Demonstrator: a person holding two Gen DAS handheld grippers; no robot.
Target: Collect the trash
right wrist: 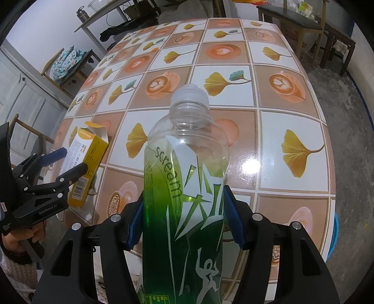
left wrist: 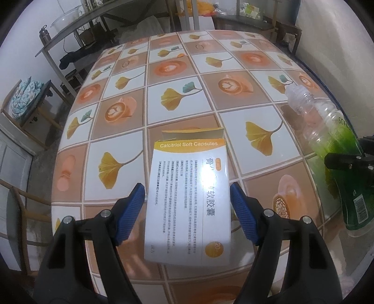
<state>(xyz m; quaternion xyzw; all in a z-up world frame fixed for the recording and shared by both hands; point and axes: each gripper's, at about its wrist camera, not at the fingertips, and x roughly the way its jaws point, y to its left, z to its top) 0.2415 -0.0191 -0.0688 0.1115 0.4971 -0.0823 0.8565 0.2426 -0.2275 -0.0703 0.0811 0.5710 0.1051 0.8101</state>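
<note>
A white and yellow medicine box labelled Calcitriol Soft Capsules, its top flap open, sits tilted between the blue pads of my left gripper, which is shut on its long edges. The right wrist view shows that box at the left in the left gripper, over the table's left edge. My right gripper is shut on a clear plastic bottle with a green "scream" label, its white cap pointing away. The bottle and one finger of the right gripper show at the right edge of the left wrist view.
Both grippers hover over a table with a tiled coffee-cup and ginkgo-leaf cover. A chair with a patterned cloth stands at the left, a metal shelf behind it. A dark bench lies beyond, a blue tub at the right. A person's hand holds the left gripper.
</note>
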